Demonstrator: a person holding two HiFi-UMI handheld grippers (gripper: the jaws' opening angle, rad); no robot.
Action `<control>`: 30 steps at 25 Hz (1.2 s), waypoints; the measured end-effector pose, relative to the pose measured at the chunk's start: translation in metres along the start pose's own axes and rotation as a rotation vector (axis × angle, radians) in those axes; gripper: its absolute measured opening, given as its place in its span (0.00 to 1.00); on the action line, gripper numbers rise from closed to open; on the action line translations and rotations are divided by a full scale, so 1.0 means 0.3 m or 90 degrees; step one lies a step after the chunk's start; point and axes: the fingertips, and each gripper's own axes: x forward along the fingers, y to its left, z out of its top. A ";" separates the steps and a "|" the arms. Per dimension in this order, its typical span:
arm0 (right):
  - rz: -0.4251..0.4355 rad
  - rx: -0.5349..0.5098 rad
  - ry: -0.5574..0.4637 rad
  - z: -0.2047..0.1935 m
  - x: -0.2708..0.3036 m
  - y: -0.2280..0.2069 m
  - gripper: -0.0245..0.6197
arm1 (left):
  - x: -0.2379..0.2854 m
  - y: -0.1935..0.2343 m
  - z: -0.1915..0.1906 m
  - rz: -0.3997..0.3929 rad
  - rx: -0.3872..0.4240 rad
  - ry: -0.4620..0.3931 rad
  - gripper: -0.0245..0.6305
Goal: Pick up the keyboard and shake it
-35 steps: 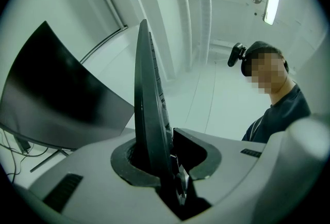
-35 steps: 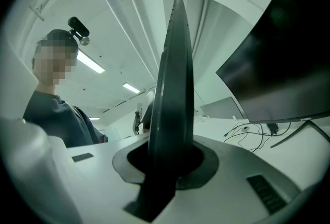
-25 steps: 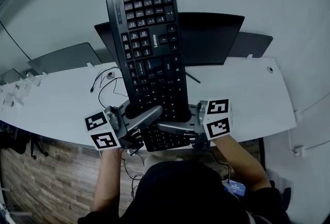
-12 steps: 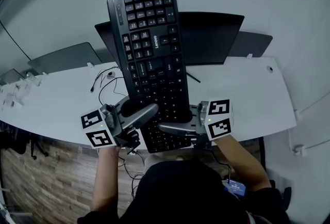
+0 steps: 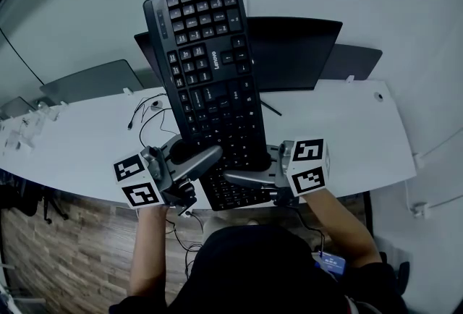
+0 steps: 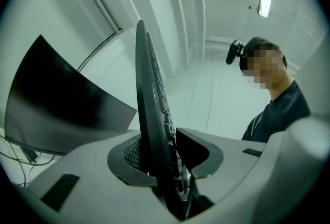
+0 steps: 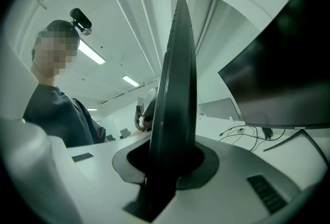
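Keyboard's point(image 5: 210, 88) far end has swung a bit toward upper left of the head view vs 0.5 s ago; both grippers sit about where they were.

White desk point(image 5: 72, 153) runs across mid frame, w/ a dark monitor point(image 5: 296, 52) at its back, upper center-right. The black keyboard is lifted clear of the desk, standing lengthwise up the center of the frame, keys facing the camera, near end low at bottom center.

Left gripper point(image 5: 206, 159) is clamped on the keyboard's lower left edge; in the left gripper view the board point(image 6: 147, 104) stands edge-on between the jaws point(image 6: 167, 166). Right gripper point(image 5: 235, 179) is clamped on the lower right part, board point(image 7: 178, 89) wedged edge-on in its jaws point(image 7: 165, 166).

Thin cables point(image 5: 145, 113) lie on the desk left of the keyboard.
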 end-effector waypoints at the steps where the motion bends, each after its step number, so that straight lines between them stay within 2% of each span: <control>1: -0.005 -0.006 0.005 0.000 -0.005 -0.003 0.18 | 0.002 0.001 0.000 0.002 0.004 0.001 0.25; 8: -0.037 -0.027 0.025 0.002 -0.007 0.008 0.18 | -0.046 0.000 0.024 0.033 0.029 -0.026 0.29; 14: -0.078 -0.065 0.050 0.012 -0.039 -0.028 0.18 | -0.036 0.028 0.019 0.075 0.077 0.001 0.33; 20: -0.105 -0.090 0.057 0.019 -0.056 -0.059 0.18 | -0.057 0.053 0.025 0.109 0.120 -0.007 0.33; 25: -0.169 -0.119 0.056 0.022 -0.059 -0.079 0.18 | -0.173 0.063 0.058 0.159 0.145 -0.044 0.33; 30: -0.248 -0.181 0.095 0.037 -0.104 -0.114 0.18 | -0.197 0.068 0.070 0.212 0.201 -0.026 0.33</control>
